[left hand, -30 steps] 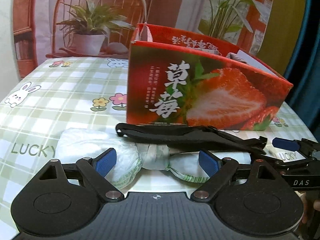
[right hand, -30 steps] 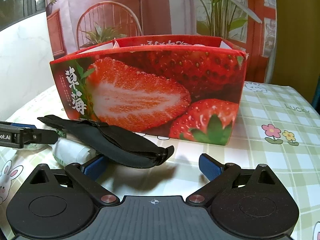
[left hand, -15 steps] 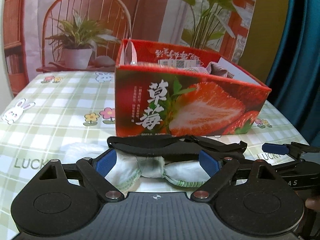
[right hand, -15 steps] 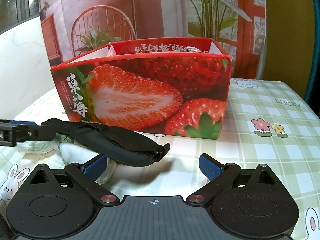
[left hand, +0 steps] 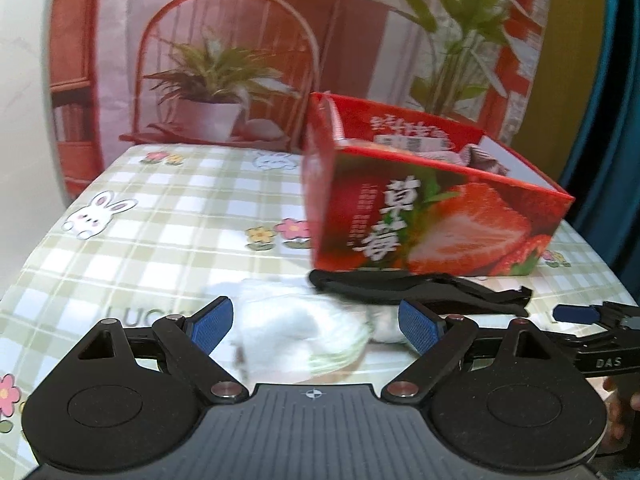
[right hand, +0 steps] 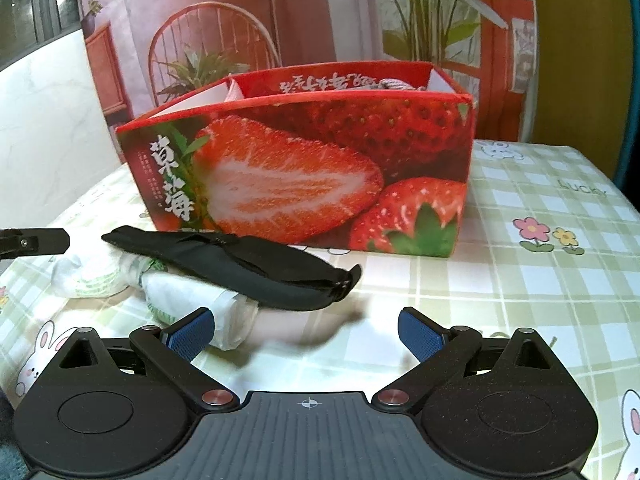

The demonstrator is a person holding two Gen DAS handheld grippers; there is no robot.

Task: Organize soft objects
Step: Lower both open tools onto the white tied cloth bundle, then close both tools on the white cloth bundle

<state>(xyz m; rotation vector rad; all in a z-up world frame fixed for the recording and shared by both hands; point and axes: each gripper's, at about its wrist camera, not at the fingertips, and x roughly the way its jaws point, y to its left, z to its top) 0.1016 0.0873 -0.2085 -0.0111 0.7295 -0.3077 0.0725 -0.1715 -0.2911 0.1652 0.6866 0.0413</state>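
A black strap-like fabric piece (left hand: 420, 290) lies on the table before a red strawberry box (left hand: 432, 220), draped over a white and green crumpled soft item (left hand: 300, 332). My left gripper (left hand: 316, 322) is open, its blue pads either side of the white item, just above it. In the right wrist view the black piece (right hand: 256, 268) and the white item (right hand: 176, 292) lie ahead and left of my open, empty right gripper (right hand: 306, 330). The box (right hand: 304, 176) holds some fabric items.
The table (left hand: 160, 208) has a green checked cloth with rabbit and flower prints. A backdrop picture of a chair and plants stands behind. The right gripper's finger (left hand: 576, 314) shows at the right of the left wrist view.
Both grippers have pulled back and risen a little, so the box looks smaller and farther. The left view has swung left. Both stay open; the soft items lie where they were.
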